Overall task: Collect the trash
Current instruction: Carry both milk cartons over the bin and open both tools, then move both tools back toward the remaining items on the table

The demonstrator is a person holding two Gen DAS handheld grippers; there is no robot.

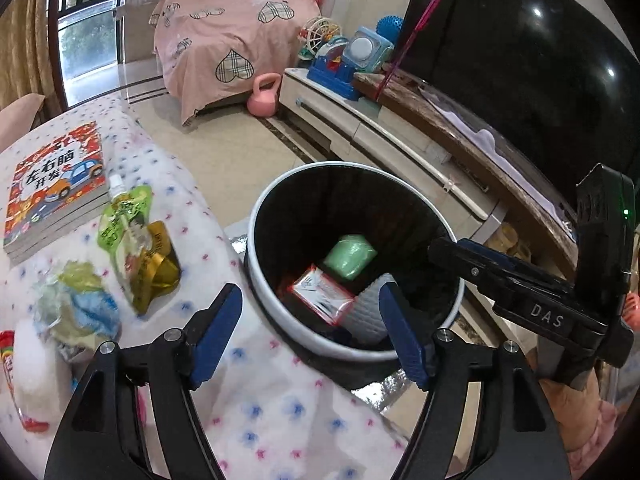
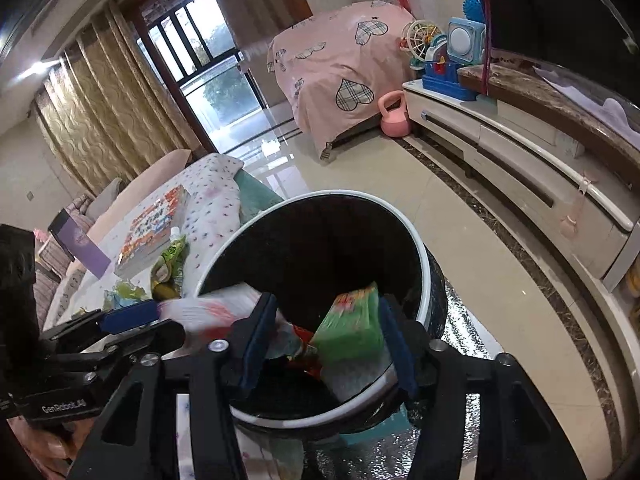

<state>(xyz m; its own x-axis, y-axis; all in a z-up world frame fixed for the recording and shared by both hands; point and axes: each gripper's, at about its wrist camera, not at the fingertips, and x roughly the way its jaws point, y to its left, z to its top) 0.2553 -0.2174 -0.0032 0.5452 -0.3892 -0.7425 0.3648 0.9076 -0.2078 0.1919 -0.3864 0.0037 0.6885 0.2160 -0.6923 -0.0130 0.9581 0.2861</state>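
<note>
The left gripper [image 1: 310,334] hung over the near rim of the trash bin [image 1: 256,220], its blue-padded jaws standing well apart with nothing between them. The right gripper [image 2: 326,342] was poised over the same bin from the other side, and its jaws were also apart; a green packet [image 2: 354,326] sat in the gap between them, blurred and tilted, close to the right pad, though whether it touched that pad could not be told. In the left wrist view the right gripper's body reached in over the bin's far right rim.

Inside the black-lined bin lay a red-and-white packet [image 1: 322,294], a grey quilted pack [image 1: 368,312] and the green packet, all close together on the bottom.

Just beside the bin stood a table under a white flowered cloth [image 1: 256,396]. On it, still uncollected, lay a green spouted pouch [image 1: 120,216] overlapping a gold wrapper [image 1: 160,268], with a crumpled clear wrapper [image 1: 78,304] nearer the camera and a red-edged packet [image 1: 16,380] at the left edge. A stack of children's books [image 1: 56,184] rested farther back on the cloth.

Beyond the bin ran a tiled floor [image 1: 236,144], a low white TV cabinet [image 1: 400,144] bearing a dark screen [image 1: 520,60] and toys [image 1: 352,56], a pink kettlebell [image 1: 262,96] on the floor, and furniture draped in a pink heart-print sheet [image 1: 224,28].
</note>
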